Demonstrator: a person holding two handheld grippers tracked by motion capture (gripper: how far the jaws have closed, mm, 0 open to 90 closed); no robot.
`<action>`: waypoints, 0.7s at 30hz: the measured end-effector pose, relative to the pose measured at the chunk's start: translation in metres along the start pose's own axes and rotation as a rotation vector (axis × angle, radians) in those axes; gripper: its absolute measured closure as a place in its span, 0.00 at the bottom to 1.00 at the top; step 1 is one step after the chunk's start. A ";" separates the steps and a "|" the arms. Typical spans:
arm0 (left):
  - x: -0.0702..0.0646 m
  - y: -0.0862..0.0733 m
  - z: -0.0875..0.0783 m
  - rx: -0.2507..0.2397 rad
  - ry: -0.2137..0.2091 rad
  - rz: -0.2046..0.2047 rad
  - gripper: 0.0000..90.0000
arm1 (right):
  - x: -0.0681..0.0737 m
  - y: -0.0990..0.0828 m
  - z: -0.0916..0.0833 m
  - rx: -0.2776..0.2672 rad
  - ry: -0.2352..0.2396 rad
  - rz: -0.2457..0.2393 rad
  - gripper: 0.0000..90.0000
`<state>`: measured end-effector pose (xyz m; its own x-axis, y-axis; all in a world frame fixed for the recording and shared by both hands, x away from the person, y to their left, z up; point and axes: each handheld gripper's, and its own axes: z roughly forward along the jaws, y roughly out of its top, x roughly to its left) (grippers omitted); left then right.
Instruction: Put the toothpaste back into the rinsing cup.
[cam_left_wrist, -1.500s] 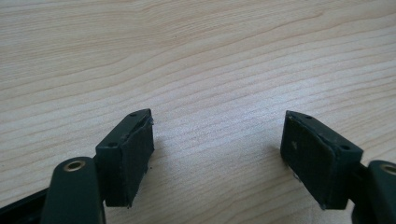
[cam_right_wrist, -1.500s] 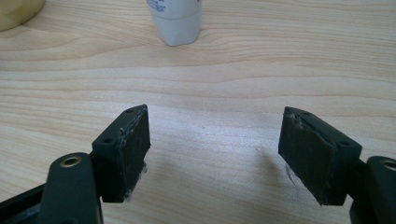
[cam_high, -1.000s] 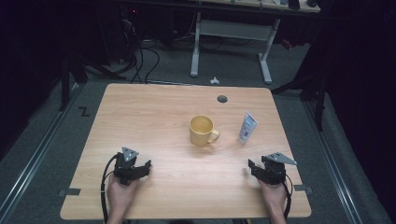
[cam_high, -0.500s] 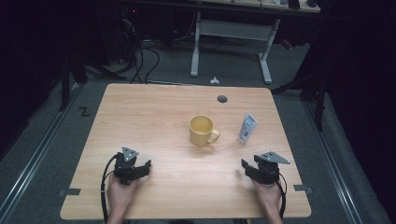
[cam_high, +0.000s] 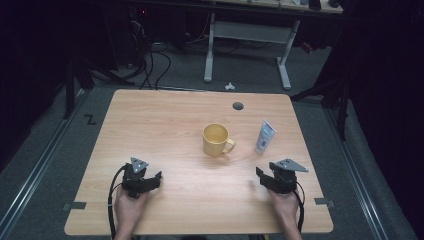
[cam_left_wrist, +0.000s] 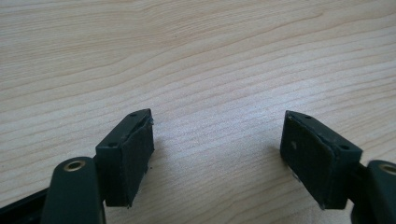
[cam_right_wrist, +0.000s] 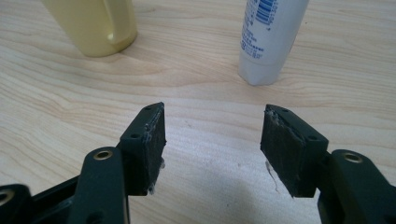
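White tube (cam_right_wrist: 271, 39) upright just beyond the open right tool (cam_right_wrist: 212, 140).

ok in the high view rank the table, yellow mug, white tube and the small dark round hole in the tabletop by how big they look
1. table, largest by far.
2. yellow mug.
3. white tube, narrower than the mug though about as long.
4. dark round hole, smallest; it lies farther from the camera, but the gap looks too large for that to matter.
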<state>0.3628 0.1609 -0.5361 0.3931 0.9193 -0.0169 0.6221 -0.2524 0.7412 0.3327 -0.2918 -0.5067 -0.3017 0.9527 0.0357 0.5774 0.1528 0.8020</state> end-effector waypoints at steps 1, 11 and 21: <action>0.000 0.000 0.000 0.000 0.000 -0.001 0.29 | -0.001 0.001 0.000 -0.004 0.001 -0.006 0.45; 0.000 0.000 0.000 -0.001 -0.001 -0.002 0.29 | -0.006 0.008 0.004 -0.010 -0.010 0.012 0.42; 0.000 0.000 0.000 0.000 0.000 0.000 0.29 | -0.014 0.014 0.008 -0.017 -0.020 0.044 0.38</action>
<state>0.3628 0.1608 -0.5361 0.3931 0.9193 -0.0164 0.6219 -0.2527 0.7412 0.3508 -0.3006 -0.5001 -0.2611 0.9635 0.0591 0.5764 0.1065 0.8102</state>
